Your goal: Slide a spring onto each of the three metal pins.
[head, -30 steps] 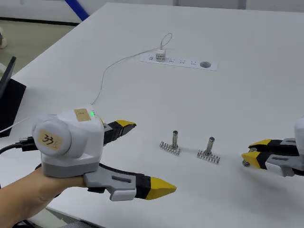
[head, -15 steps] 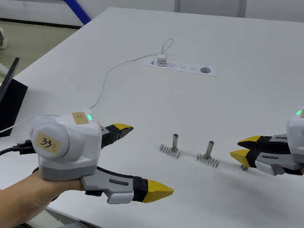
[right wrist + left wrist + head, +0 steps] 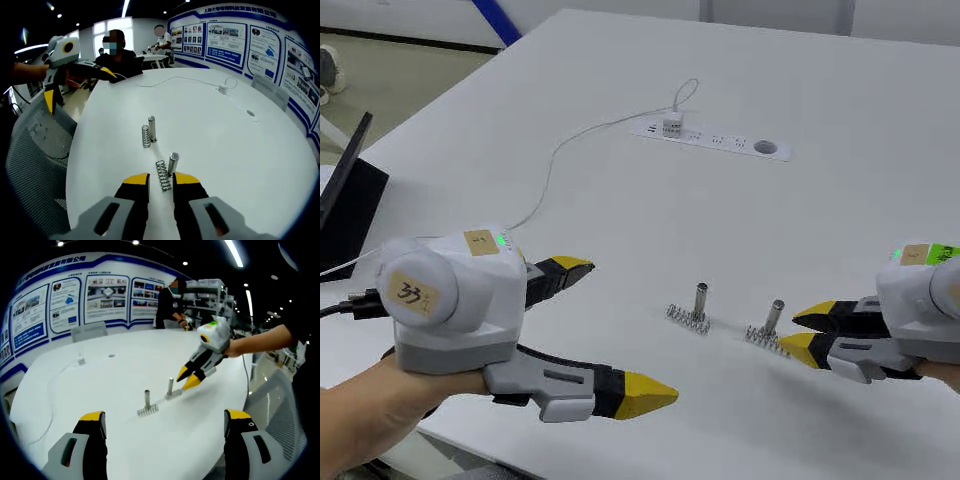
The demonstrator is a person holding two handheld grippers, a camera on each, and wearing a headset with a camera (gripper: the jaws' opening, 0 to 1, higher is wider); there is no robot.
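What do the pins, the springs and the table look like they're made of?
The pins look like bare metal: smooth grey with a bright sheen. The springs are thin coiled wire, likely steel, silvery, with gaps between turns. The table is matte white and even, probably laminate or painted board; the look leaves it open.

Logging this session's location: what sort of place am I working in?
Likely a company lab or showroom: a big white table with a power strip, and blue-framed display boards behind.
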